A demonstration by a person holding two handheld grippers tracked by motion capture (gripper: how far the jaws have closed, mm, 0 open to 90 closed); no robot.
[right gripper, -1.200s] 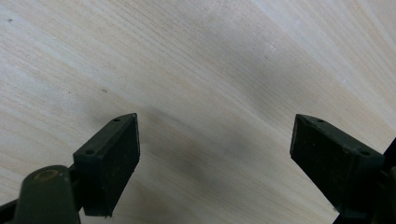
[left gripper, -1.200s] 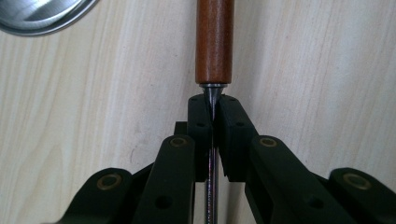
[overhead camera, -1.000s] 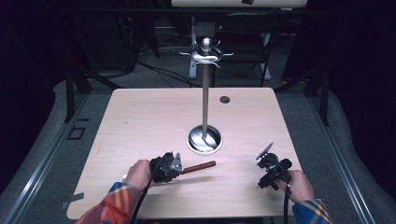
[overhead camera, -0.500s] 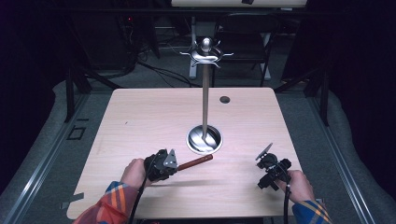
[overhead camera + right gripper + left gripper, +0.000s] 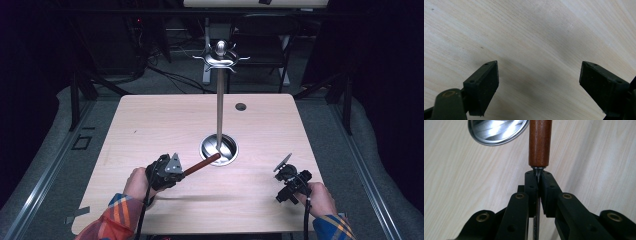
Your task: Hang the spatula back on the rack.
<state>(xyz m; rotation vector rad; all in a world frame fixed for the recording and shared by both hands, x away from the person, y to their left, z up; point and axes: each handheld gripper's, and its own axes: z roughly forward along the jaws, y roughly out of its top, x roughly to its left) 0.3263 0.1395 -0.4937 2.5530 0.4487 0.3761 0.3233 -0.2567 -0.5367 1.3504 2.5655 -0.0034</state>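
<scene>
Left gripper [image 5: 167, 171] sits lower-left of centre in the high view, jaws clamped on the thin metal shank of a wooden-handled tool [image 5: 201, 164]. What kind of tool can't be told, since its working end is hidden between the jaws. In the left gripper view the shank is pinched between the pads [image 5: 548, 192] and the brown handle [image 5: 540, 142] runs straight up and out of the top of the frame.

Key relation: the tool's long axis runs from the jaws up and to the right in the high view. The handle's free end is at the rim of the round metal base [image 5: 220, 148] of the hook stand [image 5: 220, 95], frame centre. Whether it touches can't be told. In the left gripper view the base [image 5: 497, 131] lies upper left, just beside the handle line. Left hand is far nearer the stand.

Right gripper [image 5: 291, 181] is lower right, well apart from the stand, jaws wide apart over bare table [image 5: 529, 37], holding nothing.

Versus the earlier frames: the handle was flatter, pointing more to the right and short of the base. It has swung up toward the base, and the left hand has shifted slightly. The right gripper hasn't moved.
</scene>
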